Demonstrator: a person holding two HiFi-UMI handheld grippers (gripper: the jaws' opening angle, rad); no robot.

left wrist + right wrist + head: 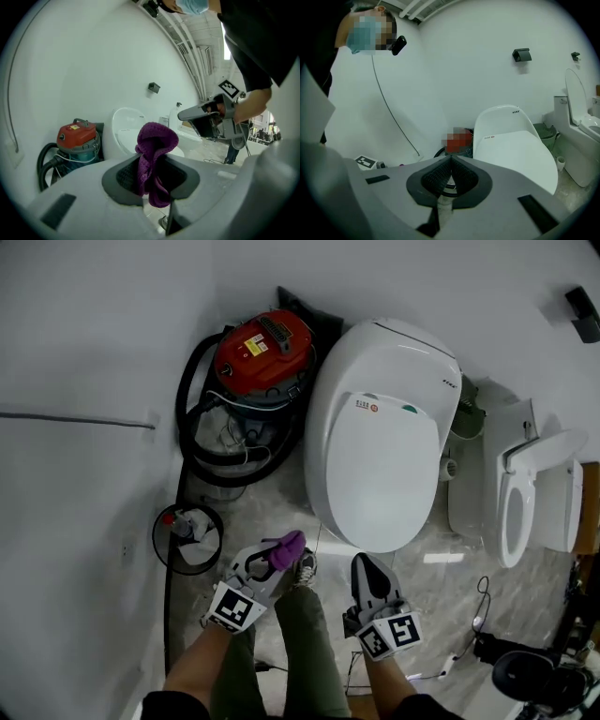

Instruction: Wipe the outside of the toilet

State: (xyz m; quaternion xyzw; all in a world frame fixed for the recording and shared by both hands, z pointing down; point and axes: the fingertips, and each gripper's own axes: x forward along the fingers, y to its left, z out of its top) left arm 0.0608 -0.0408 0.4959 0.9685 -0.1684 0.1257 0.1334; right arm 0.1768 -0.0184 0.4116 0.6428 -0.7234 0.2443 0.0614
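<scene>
Your left claw [152, 174] pinches a purple cloth [156, 149]. Your right claw [450, 164] is pressed together with nothing in it. The cloth is bunched up and only a bit of it sits in the pinch, so I think it can slip out if you rub hard. The vacuum [263, 350] and its hose [191, 399] sit tight by the toilet's [412, 357] left side, so your claw may bump them there. The toilet stands on the floor [441, 589] just in front of you. It is white, smooth and shiny, with its lid [380, 474] shut. The cloth is not touching it yet.
</scene>
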